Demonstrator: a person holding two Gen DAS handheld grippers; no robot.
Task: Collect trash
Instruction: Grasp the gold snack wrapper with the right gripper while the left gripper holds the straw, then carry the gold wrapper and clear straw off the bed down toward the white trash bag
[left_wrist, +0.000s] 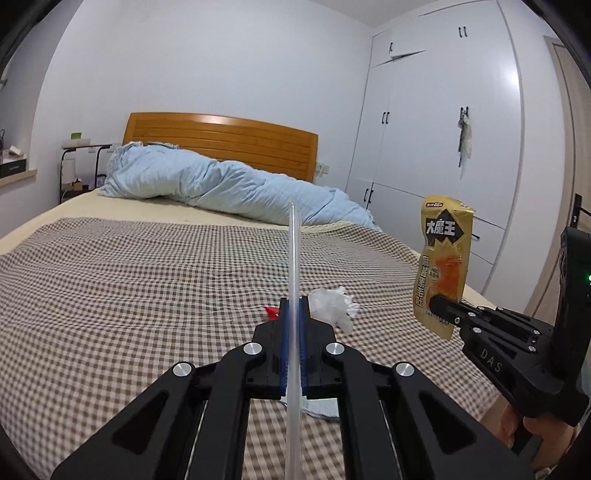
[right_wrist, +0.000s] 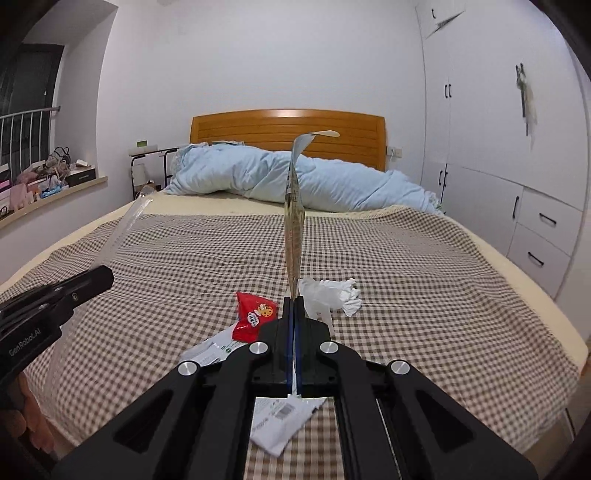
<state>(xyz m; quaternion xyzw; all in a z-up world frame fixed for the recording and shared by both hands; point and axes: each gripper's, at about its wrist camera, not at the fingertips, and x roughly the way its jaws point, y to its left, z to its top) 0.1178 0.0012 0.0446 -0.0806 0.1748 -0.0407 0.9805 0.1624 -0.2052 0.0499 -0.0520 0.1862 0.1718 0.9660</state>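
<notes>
Gold, light, floppy snack wrapper stands pinched by its bottom edge in my right claw, clear plastic sleeve clamped in my left claw at nine o'clock.

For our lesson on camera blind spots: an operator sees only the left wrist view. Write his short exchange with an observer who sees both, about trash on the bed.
Operator: My left gripper holds a clear strip; what is the red scrap beside it?
Observer: A red wrapper with a cartoon print, lying on the checked bedcover.
Operator: Anything else nearby?
Observer: A white barcoded wrapper lies beneath the right gripper and its yellow packet.
</notes>
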